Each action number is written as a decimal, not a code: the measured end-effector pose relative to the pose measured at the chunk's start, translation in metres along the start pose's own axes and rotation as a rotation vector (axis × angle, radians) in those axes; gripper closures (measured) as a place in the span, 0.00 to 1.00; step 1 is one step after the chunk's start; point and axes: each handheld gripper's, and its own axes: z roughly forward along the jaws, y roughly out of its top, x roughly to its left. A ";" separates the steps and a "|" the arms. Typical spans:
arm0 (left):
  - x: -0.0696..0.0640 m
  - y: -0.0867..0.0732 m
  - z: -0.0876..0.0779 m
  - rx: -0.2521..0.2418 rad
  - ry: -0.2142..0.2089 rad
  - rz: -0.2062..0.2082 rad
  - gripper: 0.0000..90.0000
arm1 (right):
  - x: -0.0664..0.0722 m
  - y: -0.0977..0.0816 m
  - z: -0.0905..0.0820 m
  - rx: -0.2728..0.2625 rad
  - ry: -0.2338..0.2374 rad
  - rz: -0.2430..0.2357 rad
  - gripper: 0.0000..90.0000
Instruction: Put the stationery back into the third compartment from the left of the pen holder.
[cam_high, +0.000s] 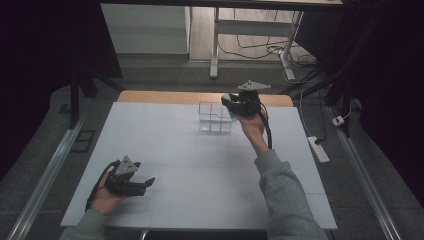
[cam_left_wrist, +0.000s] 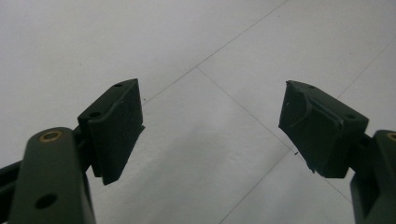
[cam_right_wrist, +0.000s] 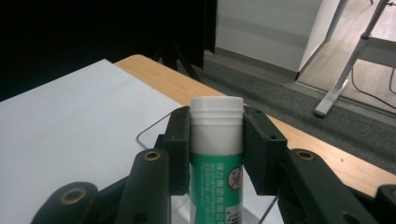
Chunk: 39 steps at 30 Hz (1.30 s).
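Over the clear box (cam_high: 215, 117) at the far counter (cam_high: 165, 150), I am pinching a glue stick (cam_right_wrist: 217, 140) in my right hand-held gripper (cam_right_wrist: 217, 149); my left hand-held gripper (cam_left_wrist: 210, 130) is resting spread near me.

The scene is dimly lit, with deep darkness at both sides. The white worktop (cam_high: 200, 165) is evenly lit. Soft blur is seen on the close claw views.

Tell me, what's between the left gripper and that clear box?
Nothing but bare white table between the left gripper and the clear box, as the high view shows.
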 end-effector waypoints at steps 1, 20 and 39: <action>0.000 0.000 0.000 0.001 0.000 0.000 0.24 | -0.001 0.000 0.002 0.001 -0.004 0.002 0.71; 0.002 -0.001 0.001 0.005 -0.003 0.001 0.24 | -0.021 0.011 0.037 -0.054 -0.035 0.052 0.71; 0.003 -0.002 0.002 0.014 -0.002 -0.002 0.24 | -0.020 0.000 0.039 0.024 -0.040 0.076 0.51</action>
